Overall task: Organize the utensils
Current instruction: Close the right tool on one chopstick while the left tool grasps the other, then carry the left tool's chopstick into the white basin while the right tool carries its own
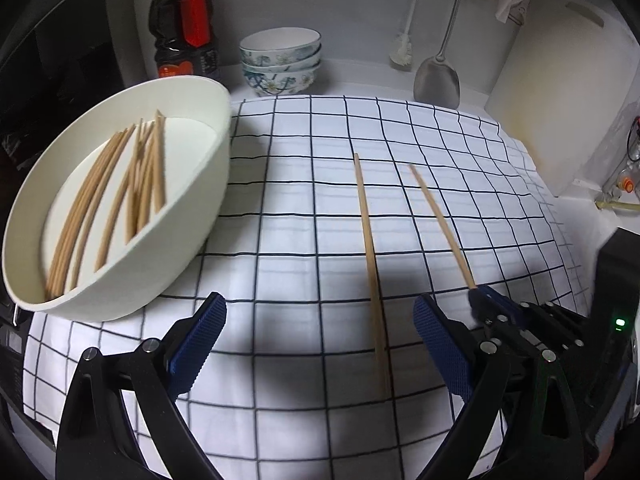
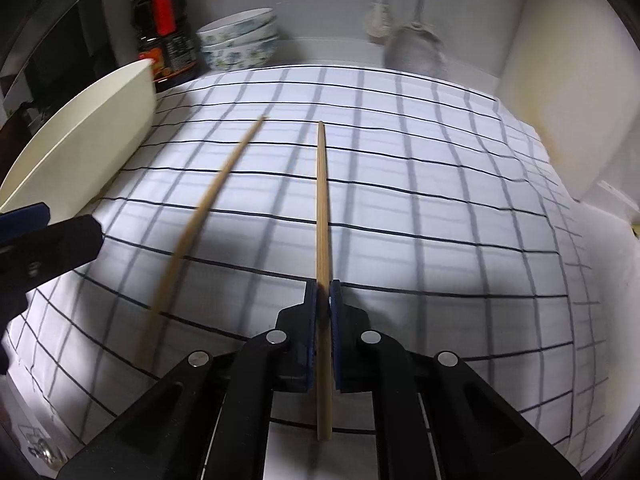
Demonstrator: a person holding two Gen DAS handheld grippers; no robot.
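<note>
One chopstick (image 2: 322, 216) clamped in right tongs (image 2: 325, 300), another (image 1: 370, 256) between spread left tongs (image 1: 320, 344).

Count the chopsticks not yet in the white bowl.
2. One chopstick lies loose on the checked cloth; the other chopstick is clamped in the right gripper.

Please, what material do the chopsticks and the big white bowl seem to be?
Held chopstick: probably bamboo or wood, judging by its matte tan surface with a faint grain. White bowl: smooth, matte and thin-walled; possibly plastic or paper, I cannot tell which.
</note>
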